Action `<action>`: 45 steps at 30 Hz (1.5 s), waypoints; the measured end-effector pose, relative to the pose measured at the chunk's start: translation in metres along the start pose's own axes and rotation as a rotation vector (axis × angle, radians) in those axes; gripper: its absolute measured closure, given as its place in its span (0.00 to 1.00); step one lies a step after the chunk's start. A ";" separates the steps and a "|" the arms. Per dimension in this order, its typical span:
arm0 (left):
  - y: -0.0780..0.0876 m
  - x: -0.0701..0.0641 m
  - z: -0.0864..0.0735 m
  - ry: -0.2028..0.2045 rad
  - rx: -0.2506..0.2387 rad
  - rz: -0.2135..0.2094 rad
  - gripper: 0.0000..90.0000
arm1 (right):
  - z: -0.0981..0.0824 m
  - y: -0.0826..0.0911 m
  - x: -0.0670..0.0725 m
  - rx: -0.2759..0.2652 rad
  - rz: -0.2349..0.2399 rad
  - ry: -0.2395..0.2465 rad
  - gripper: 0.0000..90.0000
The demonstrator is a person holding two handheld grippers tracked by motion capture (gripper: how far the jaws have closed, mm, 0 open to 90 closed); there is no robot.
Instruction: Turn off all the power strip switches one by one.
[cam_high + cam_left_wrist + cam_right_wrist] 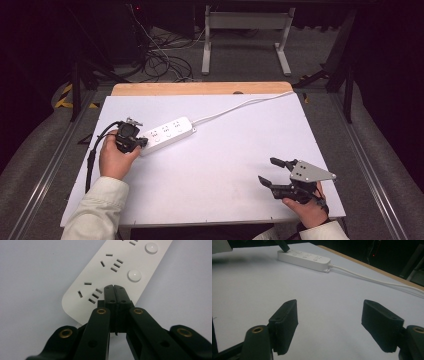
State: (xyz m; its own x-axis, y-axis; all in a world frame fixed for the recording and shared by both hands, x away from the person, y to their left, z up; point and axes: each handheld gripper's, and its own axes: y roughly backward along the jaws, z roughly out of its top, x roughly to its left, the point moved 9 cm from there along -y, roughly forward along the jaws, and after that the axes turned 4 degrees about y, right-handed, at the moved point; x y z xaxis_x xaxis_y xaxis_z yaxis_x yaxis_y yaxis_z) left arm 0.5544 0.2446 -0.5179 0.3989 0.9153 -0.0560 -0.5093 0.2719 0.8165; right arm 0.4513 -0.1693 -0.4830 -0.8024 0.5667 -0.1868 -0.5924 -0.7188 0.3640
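Left gripper (pixel 115 287): jaws pressed together, nothing between them, tips poised over the near end of the power strip (pixel 117 267), right by the last socket's round button (pixel 134 275); touching or hovering, hard to tell. Seen from the high view, the same gripper (pixel 142 142) at the strip's (pixel 167 132) left end, held in the left hand (pixel 115 157). Right gripper (pixel 329 325): jaws spread wide, empty, low above bare table (pixel 324 297), well apart from the strip (pixel 304 258); in the high view, near the table's front right corner (pixel 266 172).

Strip lying slantwise on the white table (pixel 225 175), left of centre, its cord (pixel 240 106) running off to the far right edge.

Likely work: pressing a button with the closed tips. Risks, judged from here:
- Tips off-centre, landing on the casing or slipping into the socket slots (pixel 95 295) beside the button, since both sit close together.
- Strip unbraced, the right gripper far off; a slanted push could slide or swivel the light casing across the smooth table rather than click the switch.
- Push near the very end could tip the strip up.
- Cord slack, so no help in holding the strip still.
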 end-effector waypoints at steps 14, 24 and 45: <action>0.000 0.002 -0.002 0.010 -0.032 -0.023 1.00 | 0.000 0.000 0.001 0.000 0.003 -0.002 0.33; 0.009 0.005 0.006 0.037 -0.134 0.024 1.00 | 0.000 0.000 0.000 -0.003 0.002 0.001 0.33; 0.028 -0.015 0.026 0.001 -0.224 -0.037 1.00 | 0.000 -0.001 0.001 0.003 -0.001 -0.004 0.33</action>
State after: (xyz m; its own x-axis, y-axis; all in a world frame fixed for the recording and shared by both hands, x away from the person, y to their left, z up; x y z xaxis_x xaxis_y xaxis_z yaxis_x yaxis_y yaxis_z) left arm 0.5542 0.2312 -0.4796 0.4196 0.9038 -0.0843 -0.6512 0.3645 0.6656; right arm 0.4512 -0.1685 -0.4838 -0.8016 0.5690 -0.1834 -0.5928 -0.7173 0.3662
